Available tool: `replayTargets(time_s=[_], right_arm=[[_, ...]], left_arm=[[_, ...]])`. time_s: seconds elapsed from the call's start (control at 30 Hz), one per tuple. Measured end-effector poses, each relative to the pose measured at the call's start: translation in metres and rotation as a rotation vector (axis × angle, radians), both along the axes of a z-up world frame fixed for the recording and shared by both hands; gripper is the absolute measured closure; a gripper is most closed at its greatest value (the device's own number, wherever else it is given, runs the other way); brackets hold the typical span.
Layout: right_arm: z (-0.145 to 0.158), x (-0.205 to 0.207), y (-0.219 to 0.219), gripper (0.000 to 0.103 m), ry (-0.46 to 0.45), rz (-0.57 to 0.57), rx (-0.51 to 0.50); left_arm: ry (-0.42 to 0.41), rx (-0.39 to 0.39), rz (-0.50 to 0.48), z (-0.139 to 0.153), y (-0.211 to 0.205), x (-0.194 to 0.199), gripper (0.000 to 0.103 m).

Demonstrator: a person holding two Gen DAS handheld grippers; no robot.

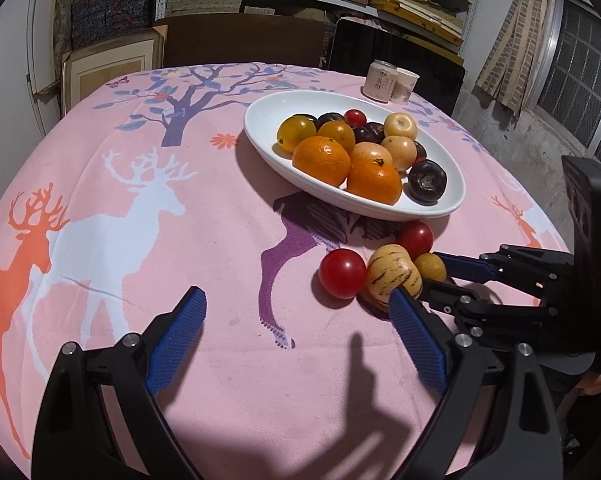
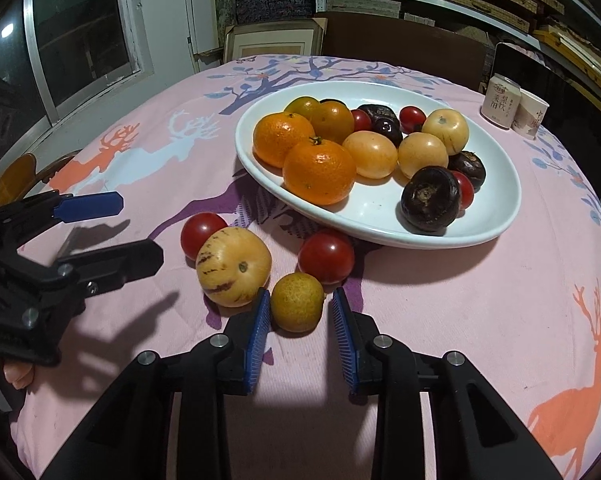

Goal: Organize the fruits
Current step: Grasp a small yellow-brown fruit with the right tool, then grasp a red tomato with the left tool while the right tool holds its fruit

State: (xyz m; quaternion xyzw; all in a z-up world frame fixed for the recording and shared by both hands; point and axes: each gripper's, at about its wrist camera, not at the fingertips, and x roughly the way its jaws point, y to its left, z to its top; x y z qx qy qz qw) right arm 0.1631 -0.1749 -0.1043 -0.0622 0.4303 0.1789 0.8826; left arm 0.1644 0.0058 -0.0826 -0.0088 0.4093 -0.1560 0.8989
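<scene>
Closing right gripper [image 2: 300, 308] blue pads on the small round yellow-green fruit [image 2: 297, 307] lying on pink deer-print tablecloth [image 2: 460, 300] just before the white oval dish [image 2: 496, 216], presumably to lift it in; left gripper [image 1: 296, 316] gapes empty nearby.

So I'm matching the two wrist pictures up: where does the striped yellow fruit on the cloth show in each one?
Left wrist: the striped yellow fruit lies right of centre, below the white dish, partly behind the left gripper's right-hand finger.
Right wrist: it lies left of centre, just left of the right gripper.
Shared landmark: the small yellow-green fruit beside it.
</scene>
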Motion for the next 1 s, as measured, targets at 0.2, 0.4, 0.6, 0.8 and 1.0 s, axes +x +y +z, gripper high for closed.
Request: replayTargets(time_s=[0.2,0.4,0.6,0.8,1.0], right_arm=[[0.001,-0.004,-0.015,0.076,0.011,-0.024,0.072],[0.009,-0.026,-0.062,0.076,-0.017,-0.101,0.209],[0.011,-0.039,-0.098,0.076,-0.041,-0.208,0.227],[0.014,-0.043,-0.104,0.076,-0.075,-0.229,0.234],[0.015,-0.048,-0.106,0.076,-0.082,-0.216,0.243]], left_arm=[[0.001,0.015,-0.002,-0.002,-0.001,0.0,0.013],[-0.025,0.06,-0.01,-0.001,-0.009,-0.004,0.013],[-0.076,0.142,-0.023,0.001,-0.024,-0.012,0.013],[-0.15,0.241,-0.078,0.003,-0.052,-0.026,0.013],[-0.118,0.243,-0.139,-0.002,-0.073,-0.022,0.043]])
